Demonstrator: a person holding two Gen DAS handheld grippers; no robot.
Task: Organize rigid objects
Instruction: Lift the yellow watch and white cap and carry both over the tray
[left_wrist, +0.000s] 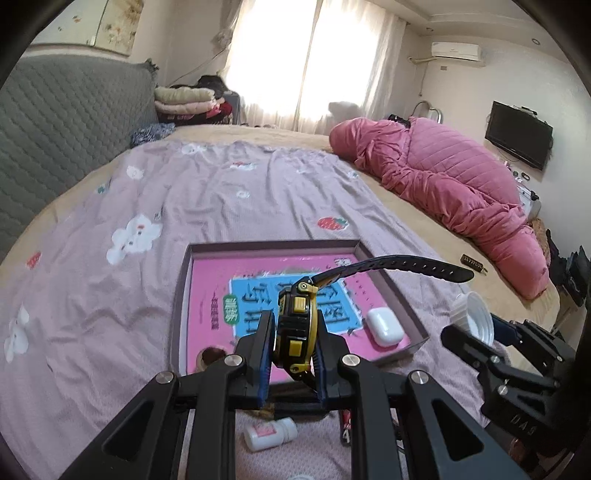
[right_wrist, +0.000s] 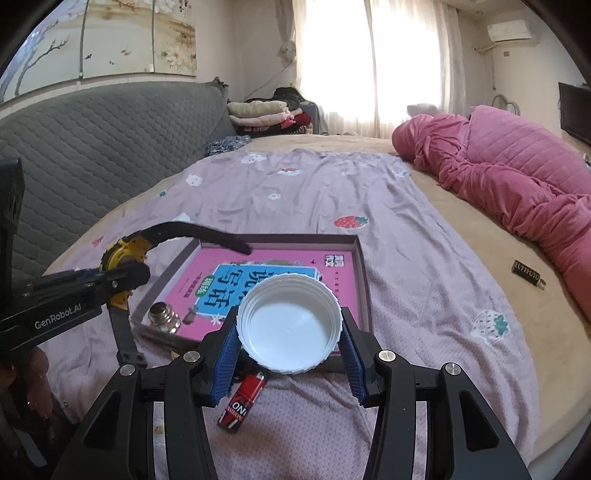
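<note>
left gripper (left_wrist: 293, 341) clamps a yellow-black watch (left_wrist: 295, 325) above the tray (left_wrist: 391, 273); right gripper (right_wrist: 290, 345) pinches a white lid (right_wrist: 290, 326) just over the tray's near edge, possibly touching nothing below.

A home bedroom: a wide bed (left_wrist: 258, 192) with a floral sheet (right_wrist: 295, 192), a pink quilt (left_wrist: 454, 184), a grey padded headboard (right_wrist: 92, 136), folded clothes (left_wrist: 188, 101), curtains (right_wrist: 369, 55), a wall television (left_wrist: 517, 134) and an air conditioner (left_wrist: 456, 50).
</note>
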